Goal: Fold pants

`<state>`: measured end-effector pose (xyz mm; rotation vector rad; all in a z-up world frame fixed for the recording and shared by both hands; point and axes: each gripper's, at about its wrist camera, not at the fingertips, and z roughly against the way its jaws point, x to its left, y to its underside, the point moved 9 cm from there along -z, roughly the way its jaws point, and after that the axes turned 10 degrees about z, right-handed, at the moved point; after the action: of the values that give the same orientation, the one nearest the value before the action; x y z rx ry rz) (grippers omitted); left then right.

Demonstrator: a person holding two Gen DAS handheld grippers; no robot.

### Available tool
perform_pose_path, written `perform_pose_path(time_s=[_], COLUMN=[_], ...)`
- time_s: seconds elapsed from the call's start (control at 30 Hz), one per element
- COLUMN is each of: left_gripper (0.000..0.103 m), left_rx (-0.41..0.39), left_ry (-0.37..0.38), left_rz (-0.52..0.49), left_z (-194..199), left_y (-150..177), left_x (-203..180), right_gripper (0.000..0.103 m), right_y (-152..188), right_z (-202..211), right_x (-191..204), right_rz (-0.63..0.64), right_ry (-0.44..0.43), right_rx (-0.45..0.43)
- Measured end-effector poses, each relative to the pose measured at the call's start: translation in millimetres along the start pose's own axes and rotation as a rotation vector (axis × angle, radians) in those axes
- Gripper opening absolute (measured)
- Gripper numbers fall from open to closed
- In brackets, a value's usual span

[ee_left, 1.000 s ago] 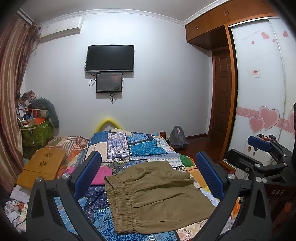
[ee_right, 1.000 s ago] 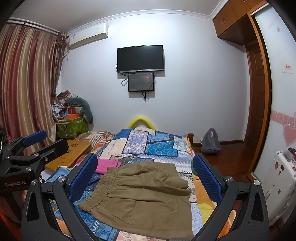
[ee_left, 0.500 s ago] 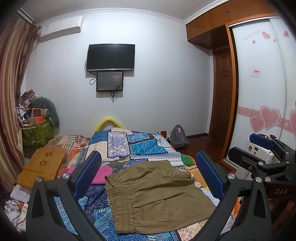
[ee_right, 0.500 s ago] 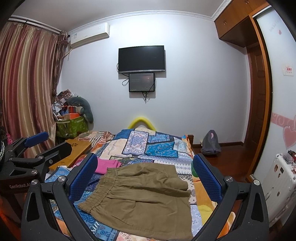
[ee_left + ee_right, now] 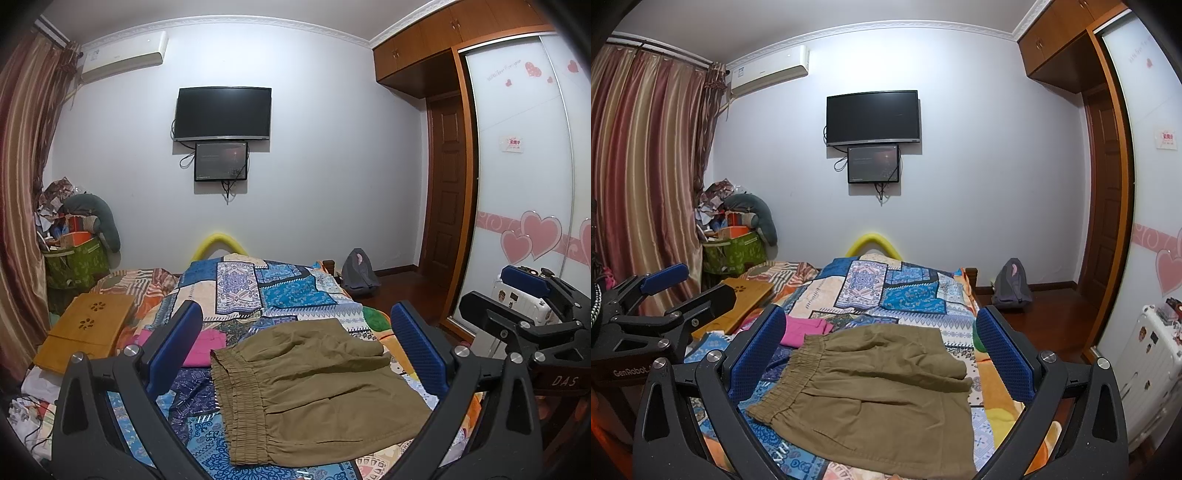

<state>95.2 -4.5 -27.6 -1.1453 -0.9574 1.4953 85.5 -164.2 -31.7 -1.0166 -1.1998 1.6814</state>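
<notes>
My left gripper [image 5: 295, 354] and right gripper [image 5: 881, 350] hover spread wide, holding nothing, above the pants [image 5: 314, 387]; their near hem seemingly reaches the bedspread [image 5: 258, 291] edge.

We see pants [image 5: 314, 384] lying on a bed quilt [image 5: 280, 291]; a folded garment [image 5: 205, 349] sits just left of them; a lap desk [image 5: 86, 328] lies farther left; a television [image 5: 223, 113] hangs on the wall behind; a backpack [image 5: 357, 271] rests on the floor right of the bed.
</notes>
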Motion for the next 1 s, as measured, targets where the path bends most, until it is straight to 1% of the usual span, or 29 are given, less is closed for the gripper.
perform_pose_path(time_s=[0.5, 0.7, 1.0], left_gripper=[0.103, 0.103, 0.103], left_rx=[0.006, 0.015, 0.007], left_ry=[-0.001, 0.0, -0.003], left_rz=[-0.002, -0.003, -0.001], left_z=[-3.3, -5.1, -9.1], left_y=[2.9, 3.8, 5.4], left_x=[0.2, 1.4, 5.1], right_gripper=[0.103, 0.103, 0.103], right_y=[3.2, 5.2, 11.3], right_z=[-3.2, -7.4, -17.4], right_x=[-0.8, 0.1, -3.2], right_rz=[0.006, 0.014, 0.003], right_ry=[-0.002, -0.003, 0.004], right_rx=[0.008, 0.015, 0.03])
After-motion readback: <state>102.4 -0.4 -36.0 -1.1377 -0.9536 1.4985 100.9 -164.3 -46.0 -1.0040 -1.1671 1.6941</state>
